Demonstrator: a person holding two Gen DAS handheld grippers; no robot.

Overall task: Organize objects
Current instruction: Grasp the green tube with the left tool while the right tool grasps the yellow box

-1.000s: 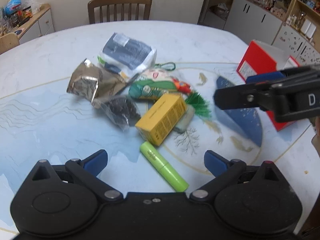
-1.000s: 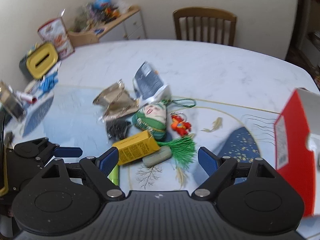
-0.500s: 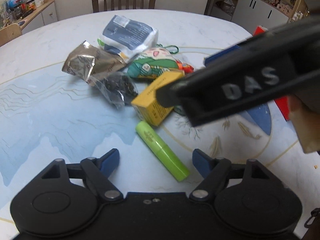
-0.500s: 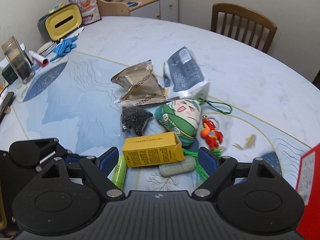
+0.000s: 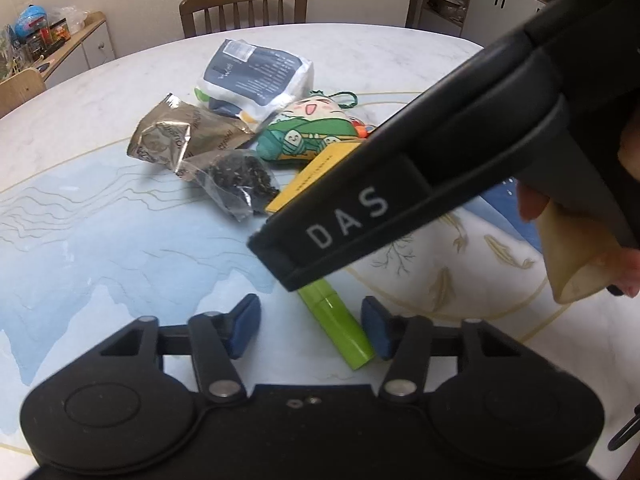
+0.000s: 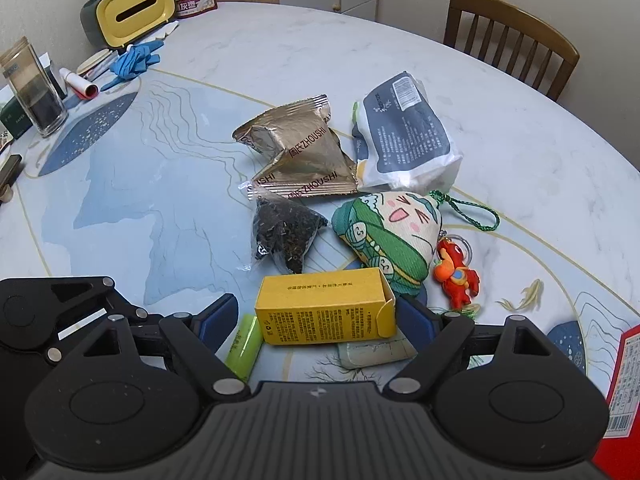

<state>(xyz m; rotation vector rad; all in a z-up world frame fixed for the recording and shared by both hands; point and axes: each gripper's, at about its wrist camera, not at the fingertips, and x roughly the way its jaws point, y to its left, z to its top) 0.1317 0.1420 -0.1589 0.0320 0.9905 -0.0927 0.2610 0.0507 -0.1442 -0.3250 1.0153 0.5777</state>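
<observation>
On the round table (image 6: 280, 60) lies a pile: a gold foil packet (image 6: 296, 156), a clear bag of dark tea (image 6: 284, 232), a navy and white packet (image 6: 408, 140), a green plush (image 6: 388, 232) and a red keychain (image 6: 456, 272). A yellow box (image 6: 324, 308) lies between the fingers of my open right gripper (image 6: 316, 318), with a grey bar (image 6: 376, 354) under its right end. The green tube (image 5: 340, 324) lies on the table with its near end between the fingers of my open left gripper (image 5: 311, 326), close to the right finger. The right gripper's body (image 5: 400, 188) crosses the left wrist view and hides most of the yellow box (image 5: 316, 176).
A red box (image 6: 624, 392) stands at the right edge. A yellow tissue box (image 6: 132, 12), a glass jar (image 6: 34, 96) and blue gloves (image 6: 134, 62) sit at the far left. A wooden chair (image 6: 512, 40) stands behind the table. A hand (image 5: 568, 216) holds the right gripper.
My right gripper has come down and forward until its fingers flank the yellow box. My left gripper has moved up to the green tube and its fingers have narrowed.
</observation>
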